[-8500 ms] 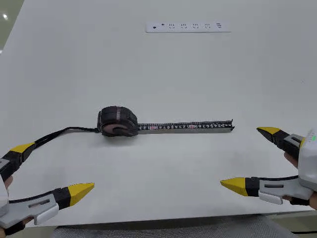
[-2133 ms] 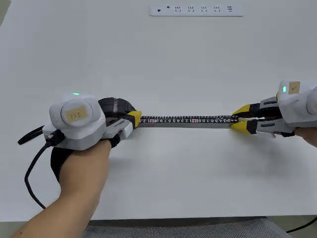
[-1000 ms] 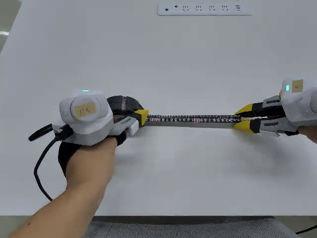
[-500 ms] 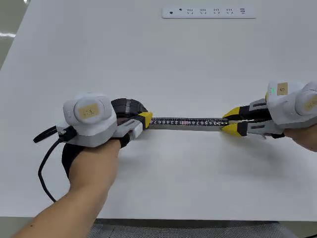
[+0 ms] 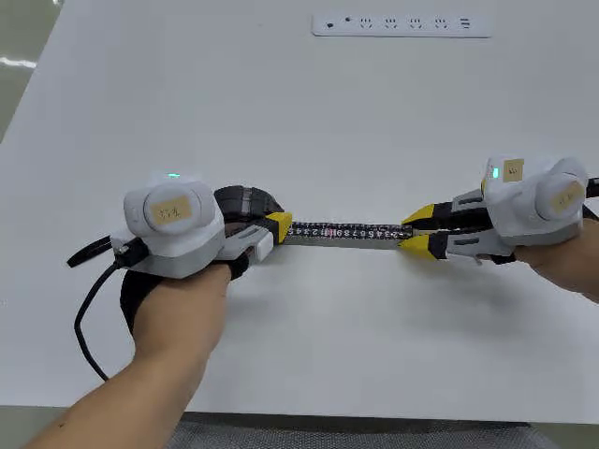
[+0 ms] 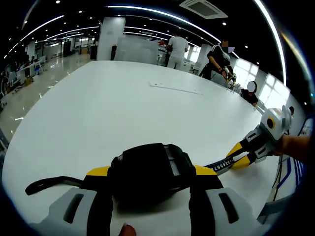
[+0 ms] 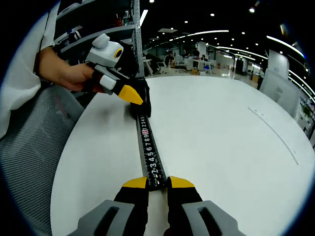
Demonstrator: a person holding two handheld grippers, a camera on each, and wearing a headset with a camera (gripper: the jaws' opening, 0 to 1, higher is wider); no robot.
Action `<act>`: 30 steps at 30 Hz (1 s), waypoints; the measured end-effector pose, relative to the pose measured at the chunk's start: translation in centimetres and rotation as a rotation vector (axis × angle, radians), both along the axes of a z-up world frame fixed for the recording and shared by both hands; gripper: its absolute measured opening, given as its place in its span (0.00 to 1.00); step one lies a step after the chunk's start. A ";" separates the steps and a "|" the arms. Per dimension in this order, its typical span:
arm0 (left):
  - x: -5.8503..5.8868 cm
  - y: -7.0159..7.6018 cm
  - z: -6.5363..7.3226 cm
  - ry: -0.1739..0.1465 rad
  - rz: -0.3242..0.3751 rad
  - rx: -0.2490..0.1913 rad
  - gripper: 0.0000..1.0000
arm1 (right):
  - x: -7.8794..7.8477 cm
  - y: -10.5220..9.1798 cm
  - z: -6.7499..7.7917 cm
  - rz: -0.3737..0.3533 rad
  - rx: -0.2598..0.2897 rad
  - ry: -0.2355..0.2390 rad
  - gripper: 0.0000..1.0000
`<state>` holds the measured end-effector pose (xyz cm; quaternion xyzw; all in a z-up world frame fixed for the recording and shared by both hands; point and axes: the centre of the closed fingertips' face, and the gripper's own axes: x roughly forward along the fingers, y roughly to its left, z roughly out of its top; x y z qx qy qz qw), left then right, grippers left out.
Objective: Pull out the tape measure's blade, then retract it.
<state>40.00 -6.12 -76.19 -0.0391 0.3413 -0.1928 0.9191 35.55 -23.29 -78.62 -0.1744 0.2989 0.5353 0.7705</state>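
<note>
Our right fingers are pinching the free end of the blade, the two yellow tips closing on it from either edge, so the right gripper is grasping the blade. Our left fingers are clamping the case from both sides, so the left gripper is grasping the case and pressing it onto the table.

The blade is lying flat on the table, and its long axis is running straight from the mouth of the case to our right fingers, left to right in the head view. The right gripper view is looking down that same line, with the numbers running away toward the case and the left gripper beyond. The case is sitting well left of the right gripper, with only the blade between them.

We are judging that the coming move is turning on this axis. From this moment alone we cannot tell whether the blade is going out or coming in. Either way the right gripper is the one travelling, along the blade, while the left is anchoring the case. Drifting off that line is risking a buckle, and letting go is risking a snap back.

For containers, we are seeing only the case. It is hiding whatever blade remains coiled inside. A power strip is lying at the far edge of the table.
</note>
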 end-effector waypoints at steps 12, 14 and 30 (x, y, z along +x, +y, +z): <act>0.0 0.0 0.0 -0.001 0.000 -0.004 0.58 | 0.4 2.7 0.1 0.009 0.041 0.006 0.11; 0.0 0.0 0.0 -0.001 0.001 -0.007 0.58 | 0.5 3.2 0.1 0.009 0.046 0.003 0.11; 0.1 0.1 0.0 0.003 -0.001 -0.016 0.58 | 0.8 6.3 0.0 0.017 0.090 0.007 0.11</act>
